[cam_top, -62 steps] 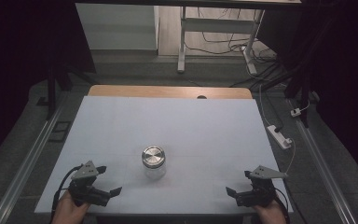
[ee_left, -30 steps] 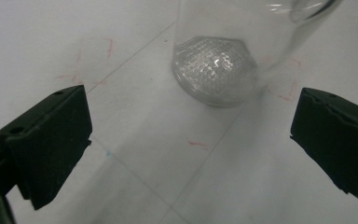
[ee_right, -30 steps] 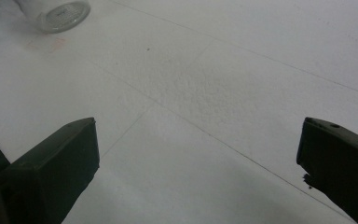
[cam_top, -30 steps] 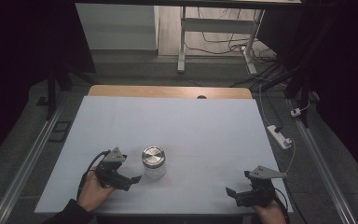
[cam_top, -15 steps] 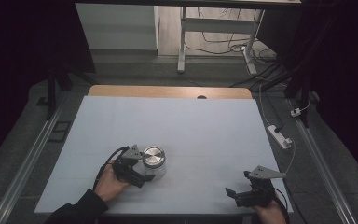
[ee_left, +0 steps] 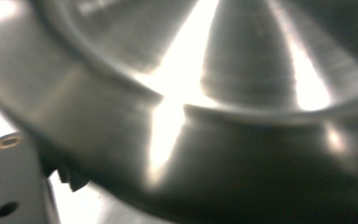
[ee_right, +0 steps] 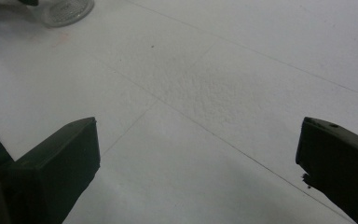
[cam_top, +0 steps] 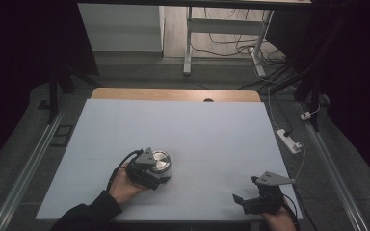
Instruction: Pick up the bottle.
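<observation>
High view: the jar (cam_top: 161,163) is stood on the table (cam_top: 212,125), near-left of centre. The left gripper (cam_top: 157,176) has just been closed on it. The right gripper (cam_top: 243,202) is held open, well apart.

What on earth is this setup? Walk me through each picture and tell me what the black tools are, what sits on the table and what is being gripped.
A person sits at a white table and holds a hand-operated two-jaw tool in each hand. The high view looks down from above; the forearms come in from the bottom.

The left gripper has reached a glass jar with a shiny metal lid, the one object standing on the table. Its jaws have just been closing on the jar, and they now clamp it. The left gripper view, from a camera on that tool, looks straight at the lid from very close, so it is blurred.

The right gripper rests near the table's front right corner. In the right gripper view its jaws stand wide apart over bare tabletop, holding nothing.
</observation>
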`<state>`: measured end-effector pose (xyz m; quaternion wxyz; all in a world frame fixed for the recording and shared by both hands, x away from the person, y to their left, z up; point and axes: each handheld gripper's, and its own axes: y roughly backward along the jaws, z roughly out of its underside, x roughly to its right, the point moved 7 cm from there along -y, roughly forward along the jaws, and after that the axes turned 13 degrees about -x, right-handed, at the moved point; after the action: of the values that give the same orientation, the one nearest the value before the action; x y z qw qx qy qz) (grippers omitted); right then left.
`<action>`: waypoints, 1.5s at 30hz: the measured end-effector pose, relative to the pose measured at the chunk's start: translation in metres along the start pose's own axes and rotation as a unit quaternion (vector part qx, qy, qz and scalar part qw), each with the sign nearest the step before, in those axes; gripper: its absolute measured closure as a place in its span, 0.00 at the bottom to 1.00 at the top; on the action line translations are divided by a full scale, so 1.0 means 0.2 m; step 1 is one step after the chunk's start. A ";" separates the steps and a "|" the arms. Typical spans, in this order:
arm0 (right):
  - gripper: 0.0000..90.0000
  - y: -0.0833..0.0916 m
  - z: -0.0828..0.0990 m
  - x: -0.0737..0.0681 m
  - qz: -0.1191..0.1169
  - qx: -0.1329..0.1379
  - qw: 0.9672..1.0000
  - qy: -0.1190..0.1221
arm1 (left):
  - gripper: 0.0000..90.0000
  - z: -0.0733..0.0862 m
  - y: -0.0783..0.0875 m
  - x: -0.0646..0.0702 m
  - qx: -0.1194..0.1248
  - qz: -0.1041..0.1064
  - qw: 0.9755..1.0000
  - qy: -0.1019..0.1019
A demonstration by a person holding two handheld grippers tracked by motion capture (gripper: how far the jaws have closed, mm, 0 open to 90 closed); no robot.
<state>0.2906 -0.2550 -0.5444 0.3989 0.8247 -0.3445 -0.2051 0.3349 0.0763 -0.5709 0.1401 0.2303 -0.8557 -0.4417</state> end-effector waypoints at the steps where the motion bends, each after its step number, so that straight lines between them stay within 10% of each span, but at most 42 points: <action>1: 0.00 0.00 0.00 0.00 0.000 0.000 1.000 0.000 | 0.17 0.00 0.00 0.00 0.000 -0.002 1.000 0.001; 16: 0.00 0.00 0.00 -0.01 0.002 -0.004 1.000 0.008 | 0.17 -0.01 0.04 0.01 -0.006 -0.007 1.000 0.016; 45: 0.00 0.01 -0.01 -0.01 0.000 0.009 1.000 0.003 | 0.17 -0.16 0.17 0.08 0.018 0.023 0.999 -0.020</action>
<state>0.2897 -0.2532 -0.5418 0.3927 0.8287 -0.3449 -0.2000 0.3258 0.0626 -0.5242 0.1288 0.2037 -0.8715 -0.4270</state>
